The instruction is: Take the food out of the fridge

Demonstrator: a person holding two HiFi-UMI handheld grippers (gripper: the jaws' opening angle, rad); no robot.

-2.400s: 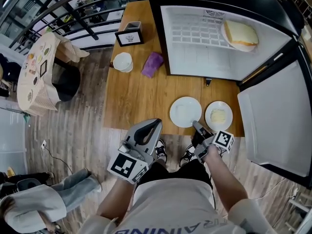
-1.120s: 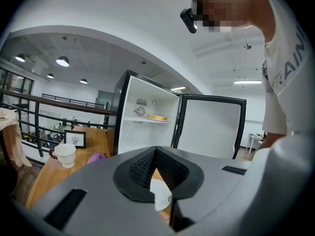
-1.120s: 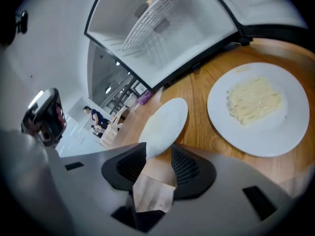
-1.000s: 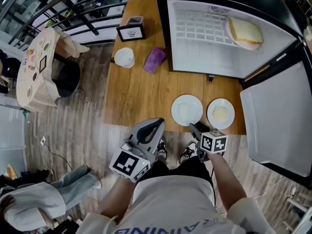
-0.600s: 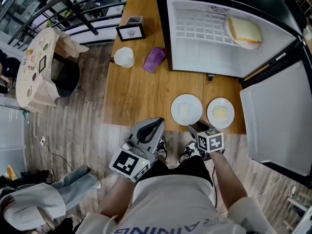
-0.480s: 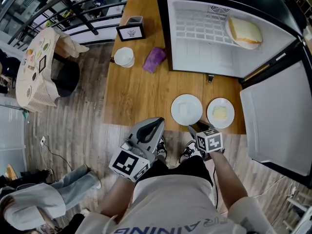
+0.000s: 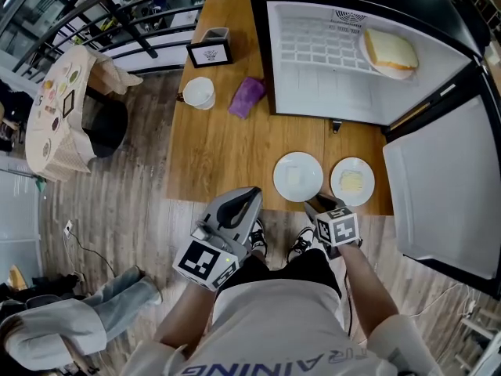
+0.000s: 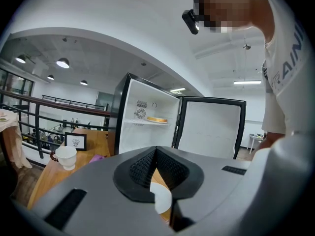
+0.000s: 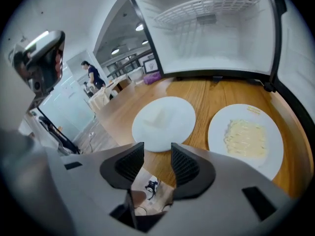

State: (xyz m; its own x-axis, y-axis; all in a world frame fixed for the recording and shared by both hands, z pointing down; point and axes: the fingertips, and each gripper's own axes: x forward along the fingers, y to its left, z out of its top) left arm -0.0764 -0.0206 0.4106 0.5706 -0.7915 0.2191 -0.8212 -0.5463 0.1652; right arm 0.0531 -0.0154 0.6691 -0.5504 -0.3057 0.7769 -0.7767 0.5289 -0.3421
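Observation:
The fridge point(image 7: 344, 69) stands open on the wooden table. A plate with a pale bread slab point(image 7: 389, 53) rests on its top wire shelf, also seen in the left gripper view point(image 8: 157, 119). Two white plates lie near the table's front edge: a plain-looking one point(image 7: 297, 176) point(image 9: 164, 122) and one with a yellow food patch point(image 7: 351, 182) point(image 9: 243, 137). My right gripper point(image 7: 311, 204) point(image 9: 157, 149) hovers just short of the plain plate; its jaws have just been opening and nothing is between them. My left gripper point(image 7: 250, 200) point(image 8: 155, 151) is shut and empty, off the table's front edge.
A white cup point(image 7: 197, 92), a purple cloth point(image 7: 245, 99) and a framed sign point(image 7: 208, 54) sit at the table's far left. The fridge door point(image 7: 438, 186) hangs open at the right. A person in grey point(image 7: 55, 319) is at the lower left.
The right gripper has rolled, so its marker cube has swung from its right side to face up, and it has drawn slightly left. The left gripper has stayed put.

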